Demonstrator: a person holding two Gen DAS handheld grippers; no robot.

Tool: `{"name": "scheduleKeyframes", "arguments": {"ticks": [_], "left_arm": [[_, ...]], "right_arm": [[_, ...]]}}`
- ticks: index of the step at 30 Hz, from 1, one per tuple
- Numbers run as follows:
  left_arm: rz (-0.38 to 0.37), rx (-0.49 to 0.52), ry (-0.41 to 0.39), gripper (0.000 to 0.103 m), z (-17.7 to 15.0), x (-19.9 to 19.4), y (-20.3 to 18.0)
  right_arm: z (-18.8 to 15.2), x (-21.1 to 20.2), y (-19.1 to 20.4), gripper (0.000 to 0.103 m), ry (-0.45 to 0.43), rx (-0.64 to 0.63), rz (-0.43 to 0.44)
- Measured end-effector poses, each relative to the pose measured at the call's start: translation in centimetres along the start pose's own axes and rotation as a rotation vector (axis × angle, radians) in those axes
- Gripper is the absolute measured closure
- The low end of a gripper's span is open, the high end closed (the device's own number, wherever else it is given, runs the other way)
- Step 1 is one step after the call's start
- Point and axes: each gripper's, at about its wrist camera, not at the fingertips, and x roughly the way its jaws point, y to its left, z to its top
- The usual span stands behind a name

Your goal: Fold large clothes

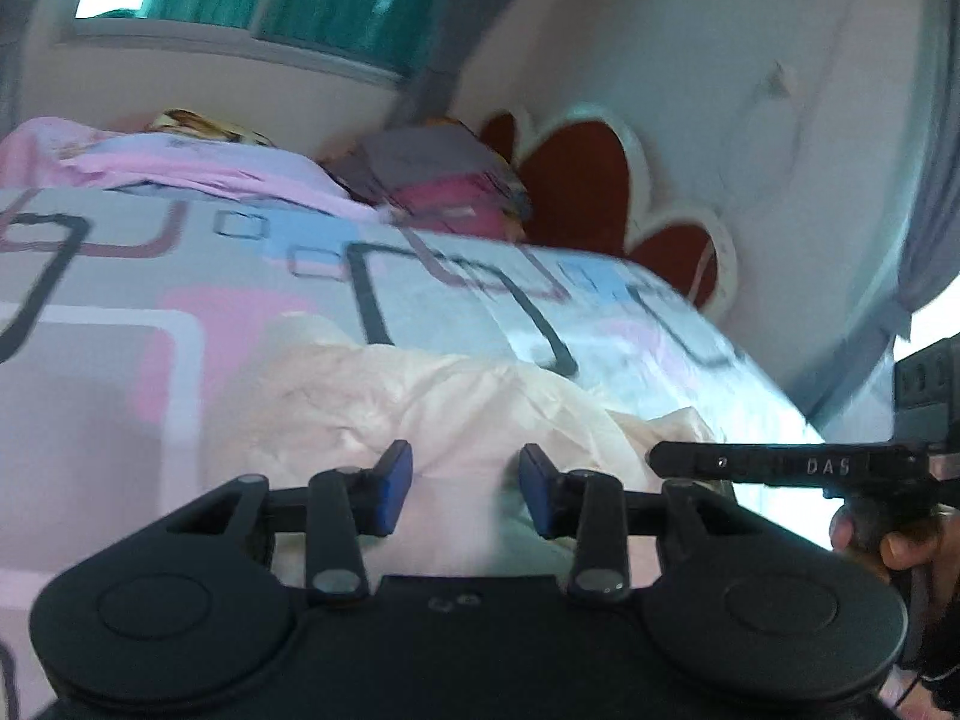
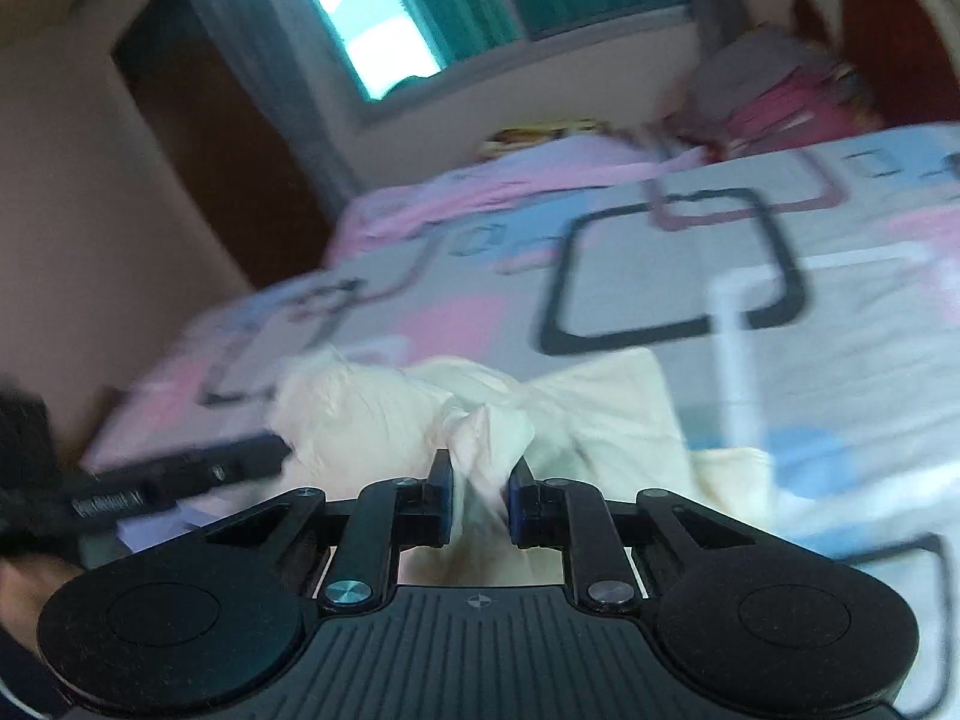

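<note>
A cream-coloured garment [image 1: 456,402] lies crumpled on the bed near its front edge. My left gripper [image 1: 465,495] is open just above it, its blue pads apart and nothing between them. In the right wrist view the garment [image 2: 600,414] lies bunched in front of my right gripper [image 2: 478,498], whose jaws are partly closed on a gathered bunch of the cream cloth [image 2: 489,438]. The right gripper's body shows at the right edge of the left wrist view [image 1: 780,468], beside the garment. The left gripper's body shows at the left of the right wrist view [image 2: 180,474].
The bed has a cover [image 1: 180,300] patterned with pink, blue and black squares. Pink bedding [image 1: 180,162] and a pile of folded items [image 1: 438,180] lie at the head by a red and white headboard [image 1: 588,180]. A window with green curtains [image 2: 480,0] is behind.
</note>
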Motion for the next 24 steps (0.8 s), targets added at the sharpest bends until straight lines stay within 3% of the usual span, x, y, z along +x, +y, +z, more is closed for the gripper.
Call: {"name": "scheduleKeyframes", "arguments": {"ticks": [5,9,13,19,22,24], "left_arm": [[0.012,0.101,0.096,0.066,-0.6,4.1,-2.5],[0.045,0.173,0.143,0.064,-1.6,6.5,-3.9],[0.064,0.185,0.182,0.064,-2.1,7.8,-3.7],[0.02,0.181,0.193,0.064,-1.6,6.1,-3.1],[-0.007,0.166,0.134,0.06,-1.2,2.1,-3.5],[-0.017,0.171,0.119,0.06,-1.5,-0.2,-4.1]], "right_arm": [[-2.9,1.5,-2.0,0.086,0.04,0.031,-0.135],[-4.7,1.8,-4.9,0.086,0.033,0.138,-0.104],[-5.7,2.4,-5.1,0.086,0.011,0.122,-0.113],[-4.1,1.1,-5.1,0.085,0.03,0.143,-0.125],[-3.1,-2.5,-4.1,0.053,-0.047,0.097,-0.14],[-2.8,-4.3,-3.0,0.053,-0.046,0.056,-0.088]]}}
